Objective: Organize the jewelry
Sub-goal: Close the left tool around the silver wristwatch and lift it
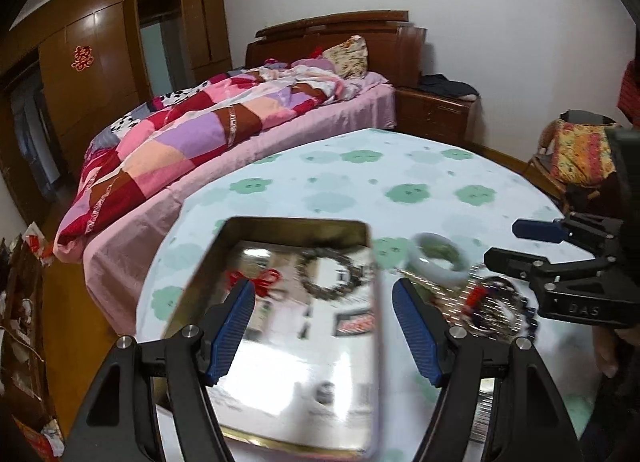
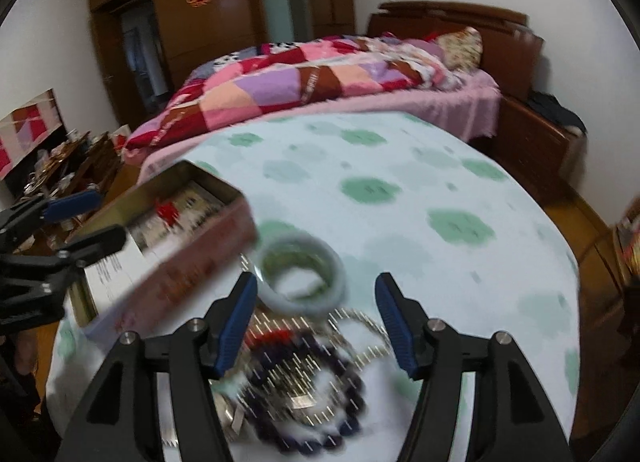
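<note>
A: Two hand-held grippers, both with jaws apart and nothing between the pads. The left hand-held gripper hangs above an open tin; the right hand-held gripper hangs above a pile of jewelry.

B: What's in the pile?

A: A string of dark beads, silvery chains and a spot of red, all blurred, lying on the desk right under the right one's fingers. I can't tell the pieces apart more than that.

B: And past the pile?

A: A pale green bangle lies flat on the desk, touching the far edge of the pile and just beside the tin's right wall.

B: Anything in the tin already?

A: Yes: a beaded bracelet and a red string piece lie on its shiny floor, near the far end.

B: Beyond the desk?

A: A bed with a patchwork quilt, a flowered pillow at its headboard, and a brown wardrobe along the wall behind.
</note>
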The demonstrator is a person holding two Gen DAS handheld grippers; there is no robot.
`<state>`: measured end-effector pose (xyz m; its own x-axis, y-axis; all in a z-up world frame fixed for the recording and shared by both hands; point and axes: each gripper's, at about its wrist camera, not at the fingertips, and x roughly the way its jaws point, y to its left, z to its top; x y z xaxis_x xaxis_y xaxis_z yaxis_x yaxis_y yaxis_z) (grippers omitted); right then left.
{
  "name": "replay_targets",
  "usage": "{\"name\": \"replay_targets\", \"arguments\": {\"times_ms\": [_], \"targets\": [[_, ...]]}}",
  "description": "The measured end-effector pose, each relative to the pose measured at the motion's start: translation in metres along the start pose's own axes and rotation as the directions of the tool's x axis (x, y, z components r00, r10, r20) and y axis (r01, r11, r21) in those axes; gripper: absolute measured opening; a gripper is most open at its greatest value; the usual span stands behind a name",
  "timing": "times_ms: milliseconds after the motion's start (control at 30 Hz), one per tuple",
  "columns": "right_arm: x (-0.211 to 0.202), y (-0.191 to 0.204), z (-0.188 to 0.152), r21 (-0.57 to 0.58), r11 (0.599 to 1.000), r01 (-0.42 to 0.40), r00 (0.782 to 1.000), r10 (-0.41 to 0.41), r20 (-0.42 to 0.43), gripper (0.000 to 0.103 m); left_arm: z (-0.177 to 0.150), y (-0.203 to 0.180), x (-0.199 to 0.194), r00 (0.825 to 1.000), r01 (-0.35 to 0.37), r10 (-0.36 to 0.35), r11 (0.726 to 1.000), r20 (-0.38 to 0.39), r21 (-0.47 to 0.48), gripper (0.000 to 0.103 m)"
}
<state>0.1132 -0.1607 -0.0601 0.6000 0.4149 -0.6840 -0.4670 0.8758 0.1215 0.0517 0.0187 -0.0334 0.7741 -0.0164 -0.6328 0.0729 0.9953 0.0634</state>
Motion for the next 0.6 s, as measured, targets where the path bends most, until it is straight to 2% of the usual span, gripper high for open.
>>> {"name": "replay_targets", "arguments": {"times_ms": [233,400,600], "targets": [[-0.027,-0.015,-0.033,0.067,0.998,0.02,1.0,-0.02,0.001,0.065,-0.017,-0.036,-0.014,0.997,0.079,-0.078,0.996,-0.023,0.033,0.071],[-0.04,-0.011,-0.047,0.047,0.998,0.034,0.999,-0.035,0.017,0.067,-0.031,-0.054,-0.011,0.994,0.099,-0.096,0.994,-0.057,0.05,0.071],[-0.041,-0.01,-0.057,0.038,0.998,0.052,0.998,-0.053,0.023,0.069,-0.046,-0.071,-0.001,0.982,0.161,-0.152,0.985,-0.112,0.069,0.071]]}}
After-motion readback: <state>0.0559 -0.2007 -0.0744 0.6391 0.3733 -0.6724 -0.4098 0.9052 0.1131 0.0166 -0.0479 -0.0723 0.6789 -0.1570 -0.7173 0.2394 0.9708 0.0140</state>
